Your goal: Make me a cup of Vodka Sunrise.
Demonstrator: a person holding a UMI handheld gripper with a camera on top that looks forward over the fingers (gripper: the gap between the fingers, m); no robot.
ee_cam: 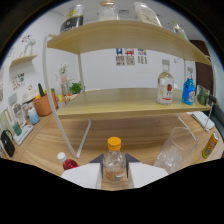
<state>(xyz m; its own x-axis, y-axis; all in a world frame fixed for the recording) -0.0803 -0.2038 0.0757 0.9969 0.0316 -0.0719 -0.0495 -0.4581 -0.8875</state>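
Observation:
A small clear bottle with an orange-yellow cap (pixel 114 150) stands upright between my fingers, its body pressed by both dark fingertips. My gripper (pixel 114 169) is shut on it, just above the wooden table. To the right of the fingers stands a clear plastic cup (pixel 172 147) with ice in it. Left of the fingers sits a small bottle of red liquid with a white cap (pixel 68 162). On the lower shelf beyond, a clear spirit bottle with a red-and-white label (pixel 165 88) stands beside a blue bottle (pixel 188 92).
A two-tier wooden shelf on white wire legs (pixel 115 102) spans the table ahead; several bottles stand on its top board. A yellow can (pixel 210 145) is at the far right. A potted plant (pixel 44 104) and small items crowd the left side.

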